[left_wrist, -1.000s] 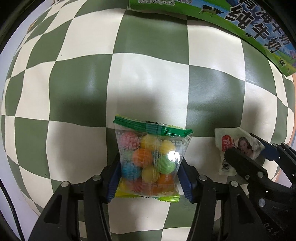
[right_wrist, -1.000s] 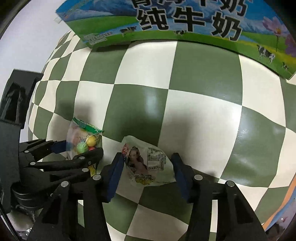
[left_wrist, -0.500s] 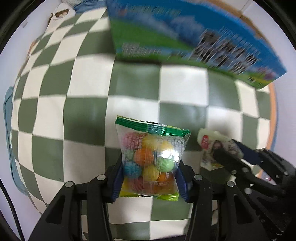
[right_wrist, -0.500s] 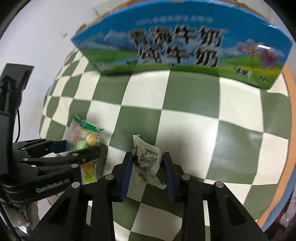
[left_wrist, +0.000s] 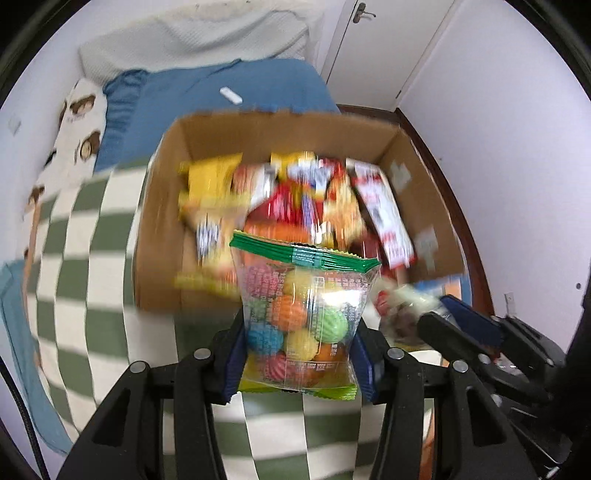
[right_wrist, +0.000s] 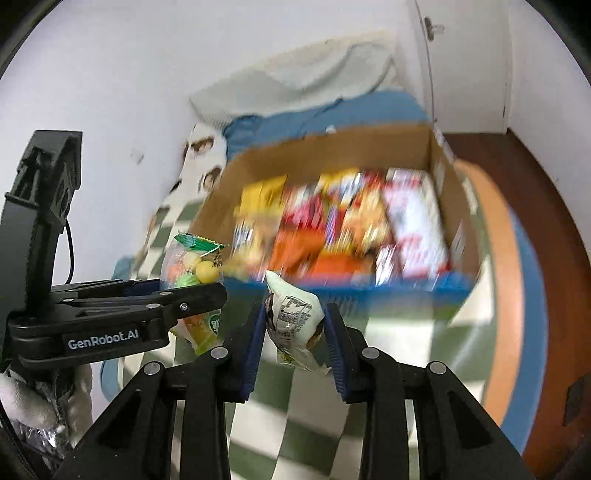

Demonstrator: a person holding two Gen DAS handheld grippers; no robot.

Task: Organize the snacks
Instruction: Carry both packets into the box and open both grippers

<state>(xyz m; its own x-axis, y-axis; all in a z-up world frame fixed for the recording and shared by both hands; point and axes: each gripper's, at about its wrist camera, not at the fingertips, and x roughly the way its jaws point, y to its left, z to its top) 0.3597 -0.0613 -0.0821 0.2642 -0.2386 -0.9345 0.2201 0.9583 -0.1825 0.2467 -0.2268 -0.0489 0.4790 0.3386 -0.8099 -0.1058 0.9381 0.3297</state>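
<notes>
Item one — your left gripper point(left_wrist: 299, 354), black frame with blue ribbed pads, is closed on a clear plastic packet of coloured ball-shaped sweets with a green crimped top point(left_wrist: 304, 314). The pads press its two side edges low down; the packet stands upright between them, clear of the surface. From your right wrist view the same packet point(right_wrist: 192, 266) shows at the left, gripped side-on.

Item two — your right gripper point(right_wrist: 293, 332), same build, is clamped tight on a small white snack pouch with printed label text point(right_wrist: 293, 317). The pouch is squeezed narrow between the pads and lifted off the cloth; its top corner sticks up above the fingertips. In your left wrist view it appears blurred at the right edge point(left_wrist: 399, 310).

Item three: an open brown cardboard box with a blue printed outer face point(right_wrist: 321, 151), just beyond both held packets. It holds a blurred heap of yellow, red and orange snack wrappers point(left_wrist: 303, 206); single packs cannot be told apart.

Item four: a green-and-cream checked cloth point(left_wrist: 92, 243) under the box and below both grippers.

Item five: a blue bedcover point(left_wrist: 229, 85) and a pale quilt point(left_wrist: 192, 33) behind the box, with a white door point(left_wrist: 391, 44) at the far wall.
</notes>
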